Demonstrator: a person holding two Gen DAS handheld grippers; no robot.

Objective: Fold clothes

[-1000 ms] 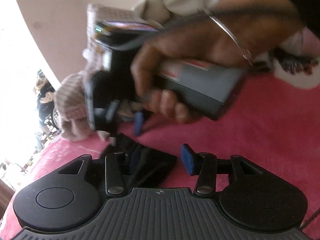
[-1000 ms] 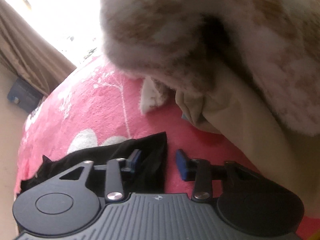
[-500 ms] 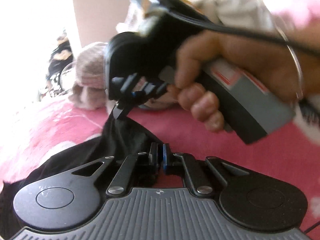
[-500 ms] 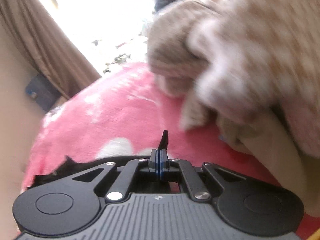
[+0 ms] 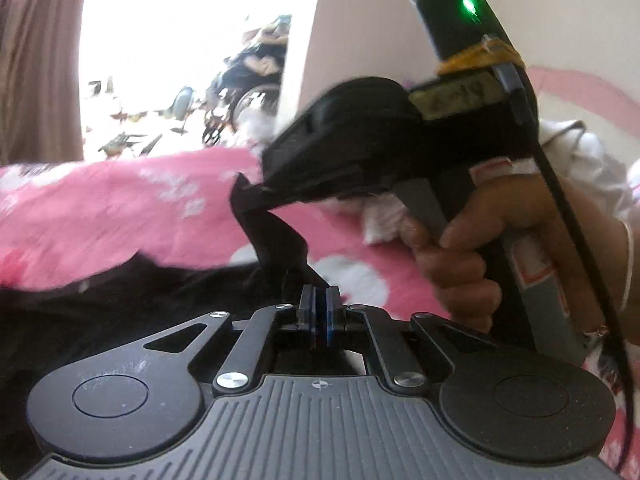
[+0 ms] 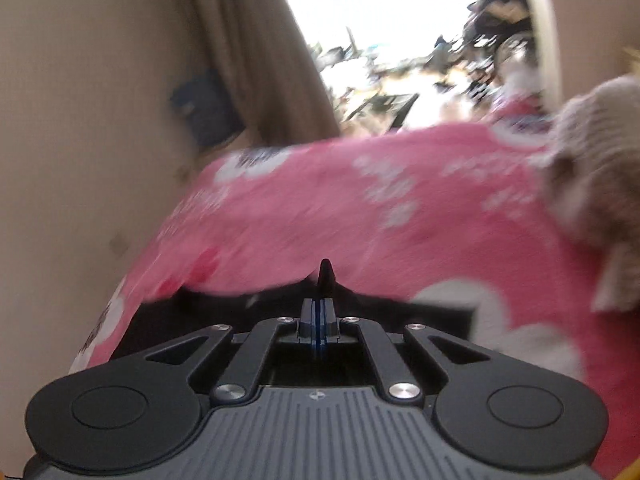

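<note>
A black garment (image 5: pixel 120 312) lies on the pink flowered blanket (image 5: pixel 120 208). My left gripper (image 5: pixel 320 300) is shut on a fold of it at the bottom centre. A taut black strip (image 5: pixel 276 240) of the same cloth rises from there to my right gripper (image 5: pixel 244 192), held by a hand (image 5: pixel 460 264) and shut on the cloth too. In the right wrist view the right gripper (image 6: pixel 320 308) is shut, with a black cloth tip (image 6: pixel 326 276) poking up between its pads. The rest of the garment (image 6: pixel 200 312) hangs blurred below it.
A beige fuzzy garment (image 6: pixel 592 200) is heaped at the blanket's right side. A brown curtain (image 6: pixel 256 60) and a bright doorway (image 5: pixel 180 60) with clutter stand beyond the bed. White cloth (image 5: pixel 384 220) lies behind the hand. The blanket's edge (image 6: pixel 132 280) drops off to the left.
Both grippers went from open over the black garment to shut on its edge. Both then lifted and rolled, pulling the cloth up off the blanket, and the views swung towards the doorway.
</note>
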